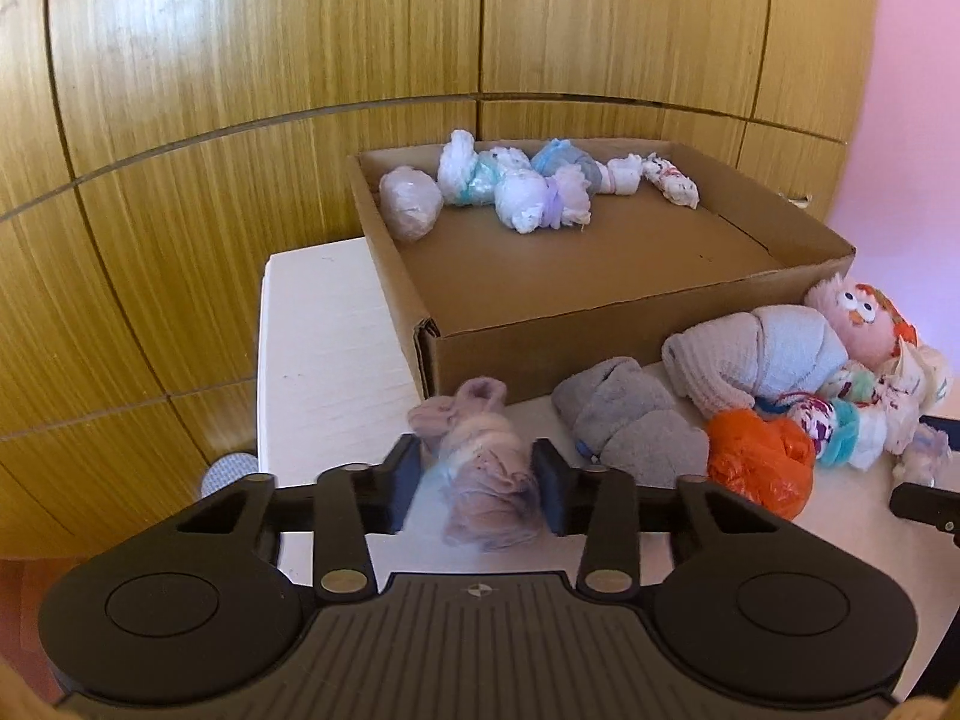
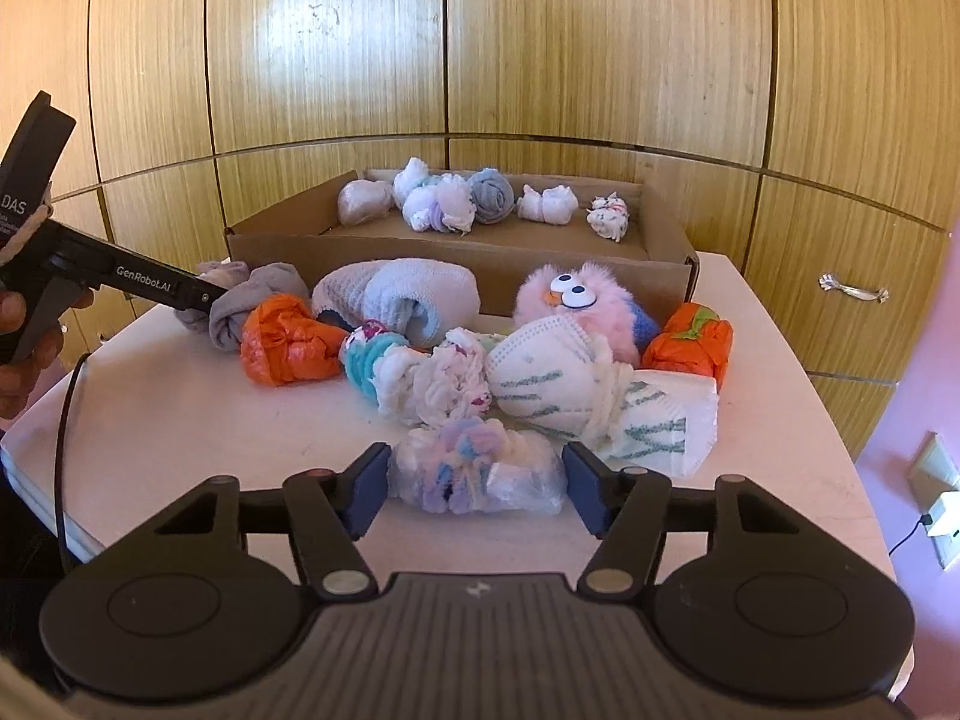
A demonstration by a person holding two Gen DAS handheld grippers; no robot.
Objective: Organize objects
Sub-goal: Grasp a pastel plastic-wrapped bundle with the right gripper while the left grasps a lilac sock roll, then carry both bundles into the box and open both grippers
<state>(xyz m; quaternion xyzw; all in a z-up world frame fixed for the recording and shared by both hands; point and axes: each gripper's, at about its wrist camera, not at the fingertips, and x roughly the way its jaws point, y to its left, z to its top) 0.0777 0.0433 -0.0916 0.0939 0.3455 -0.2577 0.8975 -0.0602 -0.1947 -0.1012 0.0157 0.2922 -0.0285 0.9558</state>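
1. Wooden cabinet panels (image 2: 540,48) back a white table (image 2: 180,420) where a cardboard box (image 1: 600,324) sits at the far side.
2. Along the box's far wall lie 6 or so small bundles (image 1: 516,186) of cloth and plastic, side by side and partly touching.
3. My left claw (image 1: 477,483) is clenched on a mauve sock bundle (image 1: 480,480); both pads press its sides, at the table's near left, just in front of the box's near corner.
4. Just right of it lies a grey sock roll (image 1: 630,420), then an orange plastic bundle (image 1: 759,462), touching each other.
5. My right claw (image 2: 477,489) is closed around a pastel bundle wrapped in clear plastic (image 2: 477,474), the left pad touching it, the right pad at its edge.
6. Beyond that bundle lie a white mask bundle (image 2: 570,384), a pink fluffy toy with big eyes (image 2: 576,300) and a pale blue sock roll (image 2: 414,294), crowded together near the box's front wall.
7. At the left of my right view, a hand (image 2: 24,348) holds the left claw's handle.
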